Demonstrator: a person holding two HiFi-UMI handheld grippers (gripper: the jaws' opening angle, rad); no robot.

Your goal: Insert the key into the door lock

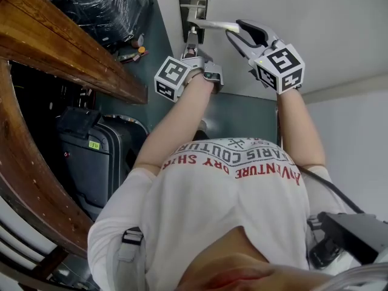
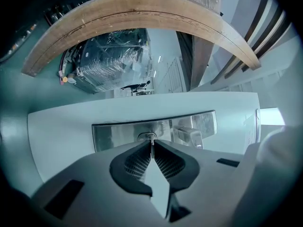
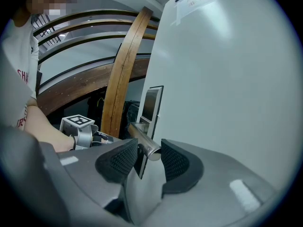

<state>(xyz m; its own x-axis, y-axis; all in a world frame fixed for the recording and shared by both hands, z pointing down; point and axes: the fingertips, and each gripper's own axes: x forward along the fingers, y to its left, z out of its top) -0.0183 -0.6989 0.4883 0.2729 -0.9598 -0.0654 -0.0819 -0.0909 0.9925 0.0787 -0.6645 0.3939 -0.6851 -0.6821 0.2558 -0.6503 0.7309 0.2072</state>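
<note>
The white door carries a steel lock plate (image 1: 193, 5) (image 2: 113, 135) with a lever handle (image 1: 215, 25) (image 2: 191, 135) (image 3: 142, 135). My left gripper (image 1: 193, 48) (image 2: 152, 143) is shut on a thin key (image 2: 151, 148), held edge-on between its pads. The key's tip sits right at the keyhole (image 2: 147, 136); whether it has entered is hidden. To the right, my right gripper (image 1: 242, 34) (image 3: 149, 156) is closed round the free end of the handle, one pad on each side.
A curved wooden beam (image 1: 66, 53) runs along the left of the door. Below it stand a dark suitcase (image 1: 100, 162) and a plastic-wrapped bundle (image 1: 103, 5). The person's torso (image 1: 230, 193) fills the lower middle of the head view.
</note>
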